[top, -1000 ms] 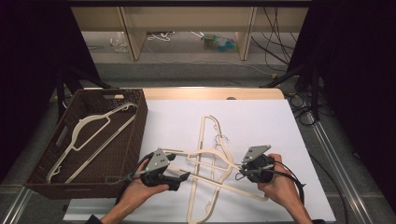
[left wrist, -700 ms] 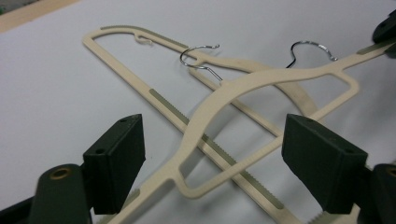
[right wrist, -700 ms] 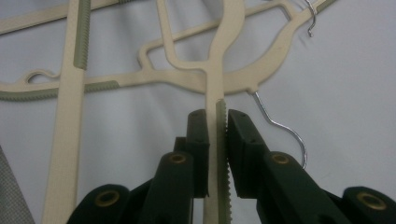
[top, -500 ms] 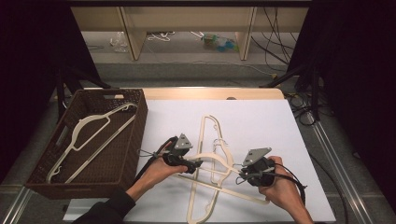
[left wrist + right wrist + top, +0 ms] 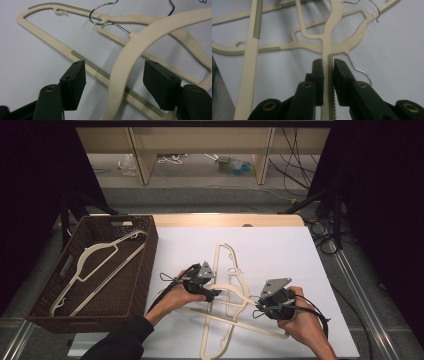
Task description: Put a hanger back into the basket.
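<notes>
Several cream plastic hangers lie crossed on the white table. My left gripper sits over the middle of the pile. In the left gripper view its jaws stand open around the curved arm of one hanger; they have just been closing, and the pads stay clear of it. My right gripper is at the pile's right side. In the right gripper view it is shut on a hanger's straight bar with a ridged strip.
A dark wicker basket stands at the table's left with one cream hanger in it. Wire hooks of the hangers overlap in the pile. Cables trail from both grippers. A shelf and floor clutter lie beyond the table's far edge.
My left gripper has moved right and away from the front edge, from the pile's left side onto its middle, and its jaws have narrowed around a hanger arm. The right gripper has stayed put.
</notes>
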### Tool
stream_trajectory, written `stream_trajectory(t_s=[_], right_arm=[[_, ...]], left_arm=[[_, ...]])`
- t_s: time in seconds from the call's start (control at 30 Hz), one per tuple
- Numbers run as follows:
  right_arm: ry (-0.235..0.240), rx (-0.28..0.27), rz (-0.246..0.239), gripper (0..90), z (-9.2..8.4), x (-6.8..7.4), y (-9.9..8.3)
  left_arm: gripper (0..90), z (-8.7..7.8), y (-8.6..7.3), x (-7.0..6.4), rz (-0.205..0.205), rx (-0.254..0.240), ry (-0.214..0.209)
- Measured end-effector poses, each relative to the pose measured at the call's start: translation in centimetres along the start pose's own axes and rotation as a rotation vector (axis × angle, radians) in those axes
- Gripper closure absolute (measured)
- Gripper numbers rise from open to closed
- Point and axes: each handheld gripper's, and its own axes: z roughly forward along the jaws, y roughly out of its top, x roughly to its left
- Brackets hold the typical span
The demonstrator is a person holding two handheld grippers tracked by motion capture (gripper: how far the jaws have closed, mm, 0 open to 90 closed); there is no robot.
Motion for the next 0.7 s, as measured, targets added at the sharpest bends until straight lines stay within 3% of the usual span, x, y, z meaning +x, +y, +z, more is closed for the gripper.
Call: stream_trajectory(t_s=[0.17,0.43,0.47,0.6,0.63,0.7], right_arm=[[0.001,-0.001,0.001,79.9,-0.17,0.15,0.12],[0.007,-0.003,-0.020,79.9,-0.25,0.27,0.25],[0.006,0.004,-0.017,79.8,-0.31,0.32,0.26],[0.008,-0.003,-0.017,79.8,-0.35,0.35,0.28],[0.009,-0.002,-0.019,79.8,-0.37,0.35,0.28],[0.011,-0.009,-0.031,79.8,-0.42,0.27,0.28]], left_arm=[[46.1,0.55,0.20,0.11,0.044,-0.011,-0.023],[57.8,0.69,0.12,0.17,0.067,-0.015,-0.065],[59.5,0.55,0.17,0.31,0.093,0.002,-0.072],[65.3,0.51,0.17,0.32,0.081,-0.017,-0.095],[65.7,0.23,0.25,0.66,0.128,0.021,-0.106],[66.7,0.28,0.24,0.34,0.076,-0.019,-0.113]])
